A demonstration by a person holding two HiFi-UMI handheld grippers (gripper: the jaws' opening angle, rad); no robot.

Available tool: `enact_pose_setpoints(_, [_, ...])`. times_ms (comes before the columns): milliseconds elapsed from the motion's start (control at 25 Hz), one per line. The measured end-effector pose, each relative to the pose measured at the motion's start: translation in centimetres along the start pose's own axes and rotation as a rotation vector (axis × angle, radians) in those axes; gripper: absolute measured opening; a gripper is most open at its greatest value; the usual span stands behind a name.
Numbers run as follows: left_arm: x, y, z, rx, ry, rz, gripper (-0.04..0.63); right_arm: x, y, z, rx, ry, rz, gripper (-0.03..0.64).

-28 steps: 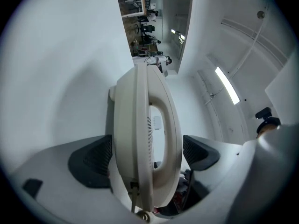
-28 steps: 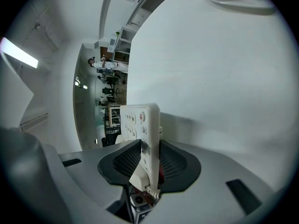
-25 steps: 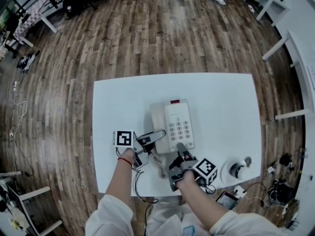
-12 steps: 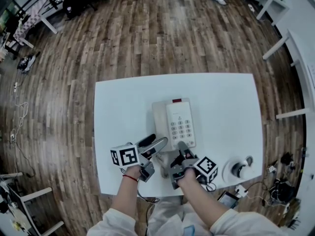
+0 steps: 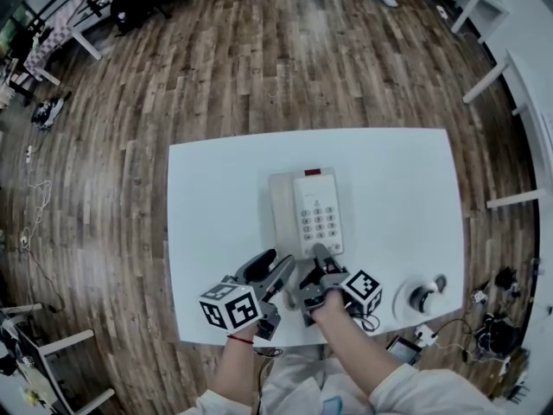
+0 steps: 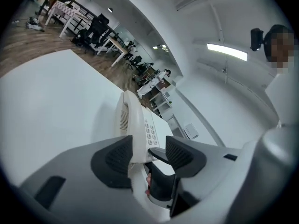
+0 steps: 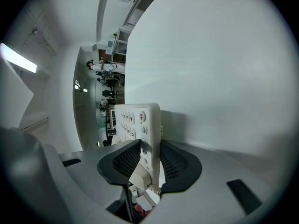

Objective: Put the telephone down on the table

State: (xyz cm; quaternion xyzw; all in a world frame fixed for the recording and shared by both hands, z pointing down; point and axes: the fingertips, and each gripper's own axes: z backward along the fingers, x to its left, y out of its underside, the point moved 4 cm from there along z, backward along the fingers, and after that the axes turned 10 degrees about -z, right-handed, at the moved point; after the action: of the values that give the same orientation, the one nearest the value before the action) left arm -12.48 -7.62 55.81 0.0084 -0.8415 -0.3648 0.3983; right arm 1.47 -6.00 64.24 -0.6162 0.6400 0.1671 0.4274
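The telephone sits mid-frame on the white table, its near edge clamped in the right gripper. The left gripper, jaws just closing, straddles the handset without pinching it.

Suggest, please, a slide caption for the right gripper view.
Right gripper shut on the end of a white push-button telephone, white table beyond.

L gripper rolled, jaws closing round handset.
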Motion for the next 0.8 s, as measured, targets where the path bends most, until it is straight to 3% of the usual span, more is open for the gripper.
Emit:
enact_pose_setpoints(120, [-0.7,-0.4,0.6,-0.028,-0.009,-0.015,0.099,0.4,0.0,-0.7,-0.001,-0.008,0.001,0.147])
enact_pose_setpoints(240, [-0.9,-0.7,0.8,-0.036,-0.030,-0.052,0.011,0.8,-0.1,-1.5,-0.005,-0.013,0.004,0.149])
enact_pose_setpoints(600, [-3.5,-1.1,0.3,-0.026,-0.052,-0.165,0.000,0.0,-0.6,-2.3,-0.014,0.014,-0.017,0.152])
enact_pose_setpoints(800, [-4.2,-1.2,0.7,-0.042,-0.041,-0.154,0.000,-0.2,-0.6,-2.7,-0.026,0.024,-0.015,0.149])
